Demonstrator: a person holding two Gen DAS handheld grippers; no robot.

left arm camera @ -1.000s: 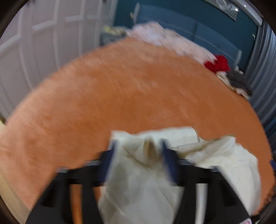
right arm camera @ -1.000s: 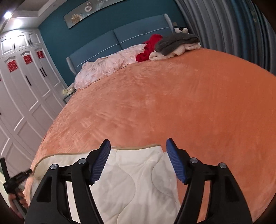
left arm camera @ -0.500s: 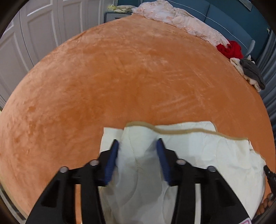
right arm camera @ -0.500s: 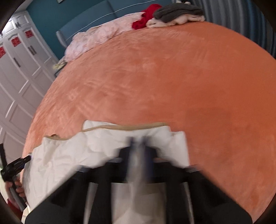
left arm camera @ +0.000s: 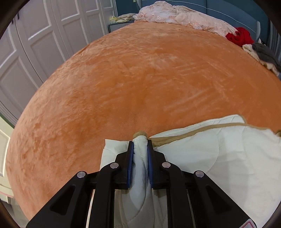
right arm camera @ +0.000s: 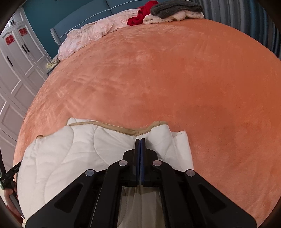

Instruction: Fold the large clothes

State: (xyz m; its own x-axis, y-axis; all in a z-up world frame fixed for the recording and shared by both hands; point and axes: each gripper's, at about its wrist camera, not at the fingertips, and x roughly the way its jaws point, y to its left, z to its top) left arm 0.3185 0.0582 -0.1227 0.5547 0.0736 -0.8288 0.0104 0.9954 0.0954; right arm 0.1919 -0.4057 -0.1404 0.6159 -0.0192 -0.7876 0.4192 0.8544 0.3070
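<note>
**Both tongs close on a white quilt at the foot of an orange bed**

Left wrist view: The left tongs (left arm camera: 140,143), spread wide around loose cloth a second ago, have just been closing and now pinch a bunched ridge of the white quilted cover (left arm camera: 219,157), its tan-trimmed tip poking out just past the blue pads (left arm camera: 130,161). The rest of the cover spreads to the right of the tongs, its tan binding running along the far edge. Ahead lies the orange plush bedspread (left arm camera: 140,79), closer and larger than before. Beyond it, far from the tongs, a pink crumpled blanket (left arm camera: 179,15) lies against a blue headboard (left arm camera: 228,10), with a red garment (left arm camera: 240,36) and a grey and cream pile (left arm camera: 263,54) at far right. White panelled wardrobe doors (left arm camera: 43,35) fill the left.

Right wrist view: The right tongs (right arm camera: 140,140), open over the flat cover a second ago, are now pressed together, the blue pads meeting face to face; whether they catch any cloth cannot be told. The cover lies beneath and left of them. At far left a hand (right arm camera: 10,198) grips the other tool's handle.
</note>
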